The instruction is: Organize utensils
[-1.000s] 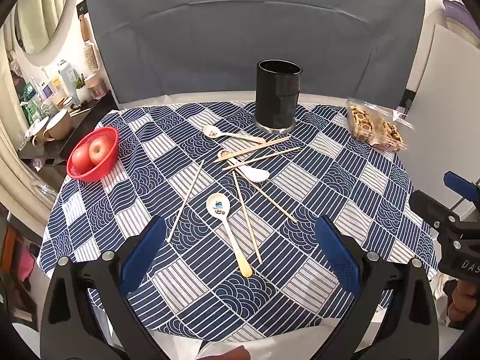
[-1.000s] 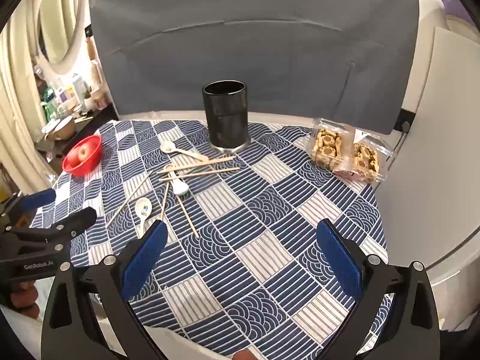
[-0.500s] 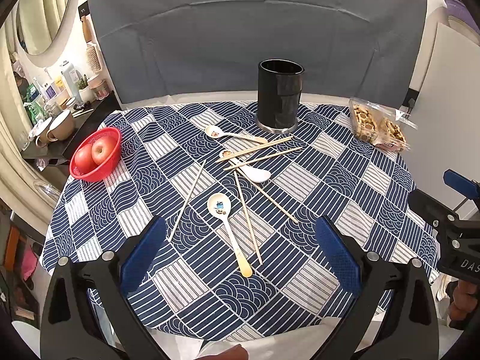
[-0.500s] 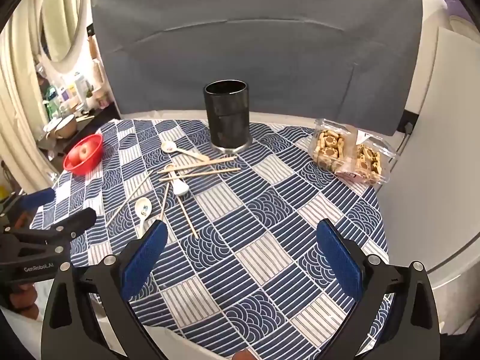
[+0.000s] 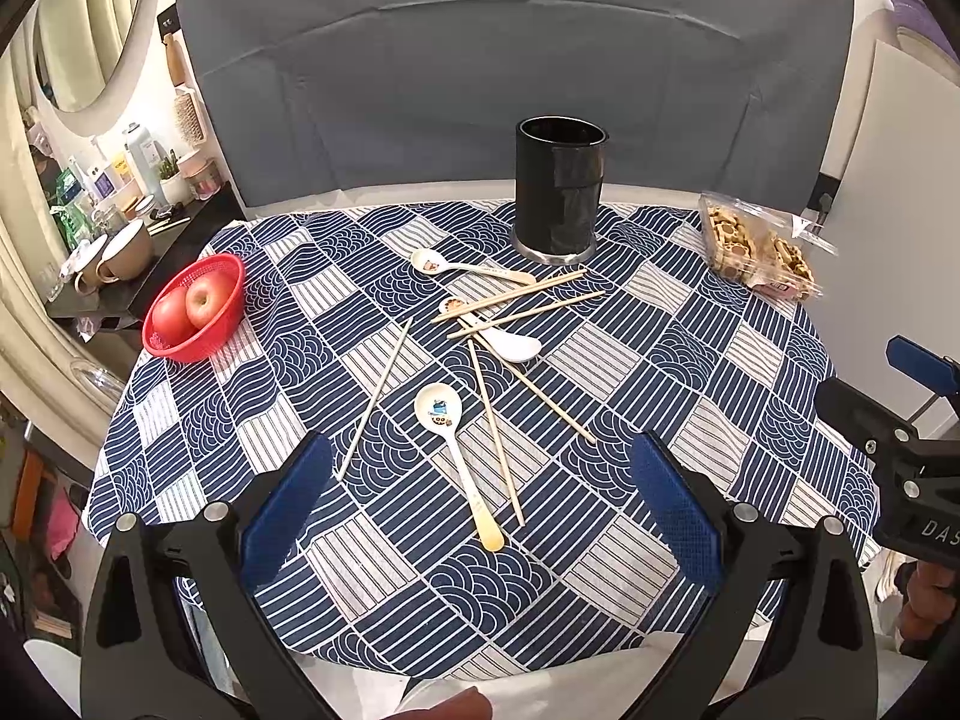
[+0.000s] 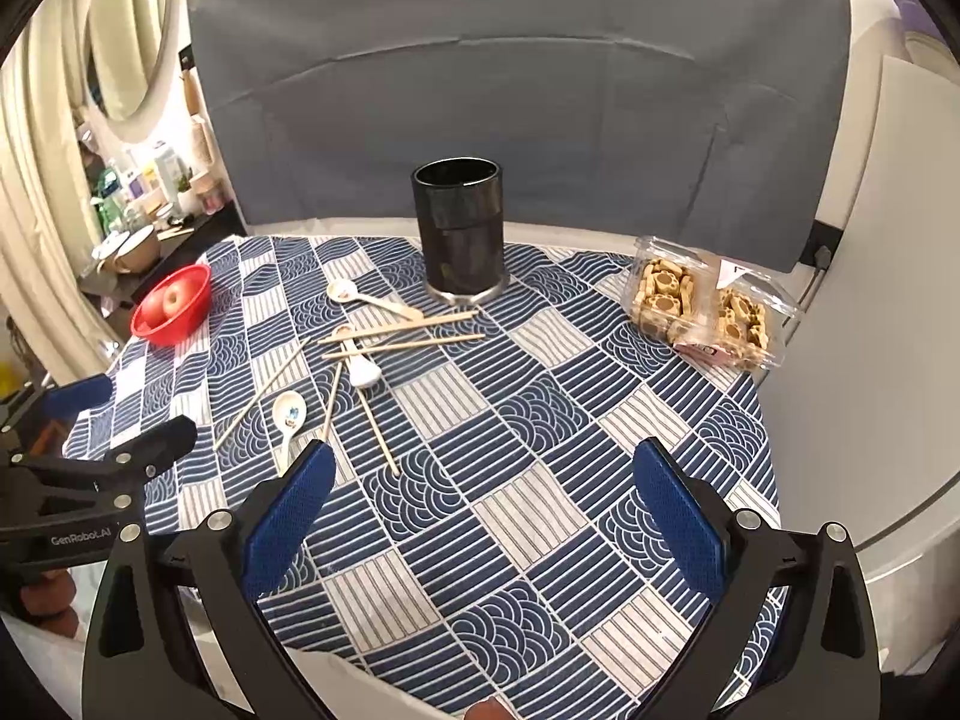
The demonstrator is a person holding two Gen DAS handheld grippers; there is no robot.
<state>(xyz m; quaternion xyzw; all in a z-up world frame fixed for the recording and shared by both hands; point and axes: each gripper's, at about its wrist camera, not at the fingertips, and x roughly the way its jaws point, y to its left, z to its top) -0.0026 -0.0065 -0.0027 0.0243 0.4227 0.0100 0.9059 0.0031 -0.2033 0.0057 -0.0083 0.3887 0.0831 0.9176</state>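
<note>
**Utensils scattered, both grippers empty**

At nine o'clock on the round tabletop [image 5: 690, 324], a red basket [image 5: 198, 339] holds two apples [image 5: 192, 306] near the cloth's edge. A lone chopstick [image 5: 375, 399] lies at about eight o'clock of the centre. Just right of it, in the middle, rests the nearest spoon [image 5: 456, 450], its bowl pointing to twelve and its handle to six. Two more chopsticks [image 5: 495, 432] fan out beside it toward five o'clock. Farther back, a white spoon [image 5: 507, 343] lies under a crossed pair of chopsticks [image 5: 516, 303], and another spoon [image 5: 468, 266] sits just in front of the black holder [image 5: 561, 186], which stands upright at twelve o'clock with no utensils showing above its rim. A clear pack of biscuits [image 6: 702, 306] lies at two o'clock.

The left gripper [image 5: 480, 516] hovers over the near edge, jaws spread wide with nothing between them. The right gripper [image 6: 480, 516] hangs at four o'clock, jaws likewise apart and empty.
</note>
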